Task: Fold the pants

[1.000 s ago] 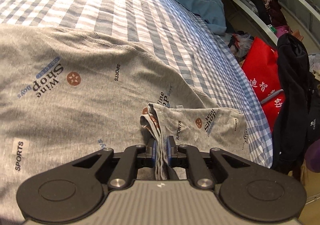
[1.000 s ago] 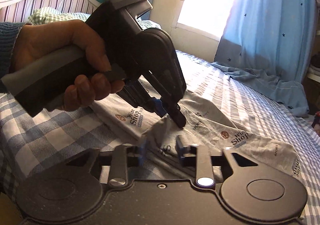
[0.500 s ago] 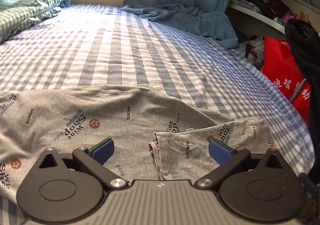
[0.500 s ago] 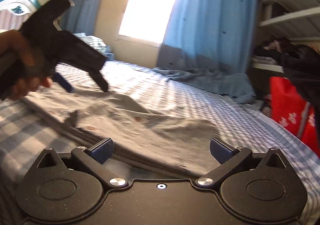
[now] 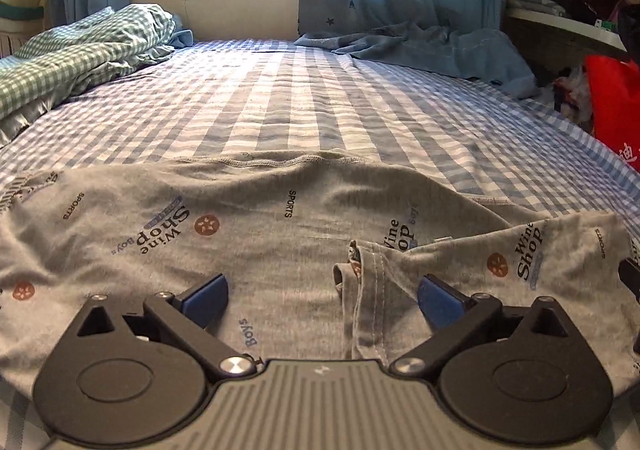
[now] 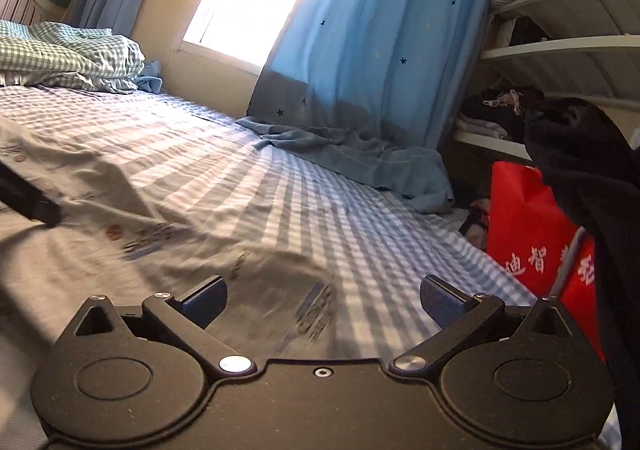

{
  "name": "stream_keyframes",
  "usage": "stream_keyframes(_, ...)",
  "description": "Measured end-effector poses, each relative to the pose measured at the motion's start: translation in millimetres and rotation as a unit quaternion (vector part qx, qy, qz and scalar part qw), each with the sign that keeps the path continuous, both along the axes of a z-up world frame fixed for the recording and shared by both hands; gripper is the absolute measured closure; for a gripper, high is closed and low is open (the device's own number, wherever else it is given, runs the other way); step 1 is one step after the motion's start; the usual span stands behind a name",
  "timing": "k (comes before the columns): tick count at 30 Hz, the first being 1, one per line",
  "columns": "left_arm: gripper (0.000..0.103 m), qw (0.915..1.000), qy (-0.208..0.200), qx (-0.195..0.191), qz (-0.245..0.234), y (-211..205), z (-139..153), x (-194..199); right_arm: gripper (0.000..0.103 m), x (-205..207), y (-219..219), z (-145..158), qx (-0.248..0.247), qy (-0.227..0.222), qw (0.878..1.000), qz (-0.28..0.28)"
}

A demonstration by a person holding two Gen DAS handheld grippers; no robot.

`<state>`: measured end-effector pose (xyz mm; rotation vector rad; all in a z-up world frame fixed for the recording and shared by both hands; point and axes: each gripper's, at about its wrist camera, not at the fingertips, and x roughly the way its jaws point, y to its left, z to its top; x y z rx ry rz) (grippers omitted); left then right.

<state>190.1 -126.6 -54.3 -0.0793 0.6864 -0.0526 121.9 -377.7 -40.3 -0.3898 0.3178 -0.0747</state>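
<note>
Grey printed pants (image 5: pixel 256 221) lie spread across the blue checked bed (image 5: pixel 304 97), with a folded-over leg end and its cuff (image 5: pixel 360 274) at the right. My left gripper (image 5: pixel 322 300) hovers just above them, open wide; the cuff lies between the jaws but the pads do not touch it. In the right wrist view the pants (image 6: pixel 132 242) are blurred at lower left. My right gripper (image 6: pixel 324 300) is open over their edge, holding nothing. A dark tip of the left gripper (image 6: pixel 28 197) shows at the left edge there.
A green checked quilt (image 5: pixel 72 53) is bunched at the bed's far left. A blue curtain (image 6: pixel 360 61) drapes onto the bed (image 6: pixel 304 209) at the back. Beyond the right bed edge stand a red bag (image 6: pixel 532 234), dark hanging clothes (image 6: pixel 592 177) and white shelves (image 6: pixel 560 45).
Both grippers let go of the pants' leg end and opened wide. Both swung up and away, the right one turning rightward toward the bed edge, leaving the leg folded over.
</note>
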Motion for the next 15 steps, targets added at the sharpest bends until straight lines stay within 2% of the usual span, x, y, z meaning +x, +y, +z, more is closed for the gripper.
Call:
stream_keyframes(2,0.0,1.0,-0.001,0.008,-0.001,-1,-2,-1,0.001,21,-12,0,0.004,0.012,1.0,-0.002)
stream_keyframes(6,0.0,0.9998,0.001,0.021,0.0,-5,-2,-1,0.001,61,-30,-11,-0.011,0.078,0.996,-0.036)
stream_keyframes(8,0.0,0.9998,0.0,0.019,0.0,-5,-3,-2,0.001,70,-47,-12,0.041,0.106,0.993,-0.034)
stream_keyframes(11,0.0,0.9998,0.0,0.019,0.0,-6,-3,-2,0.001,73,-67,-10,0.12,0.125,0.985,-0.025)
stream_keyframes(13,0.0,0.9998,0.0,0.018,0.0,-5,-3,-1,0.001,67,-81,-4,0.169,0.112,0.979,-0.014)
stream_keyframes(15,0.0,0.9998,0.0,0.018,0.0,-5,-3,-1,0.001,57,-92,2,0.207,0.08,0.975,-0.021)
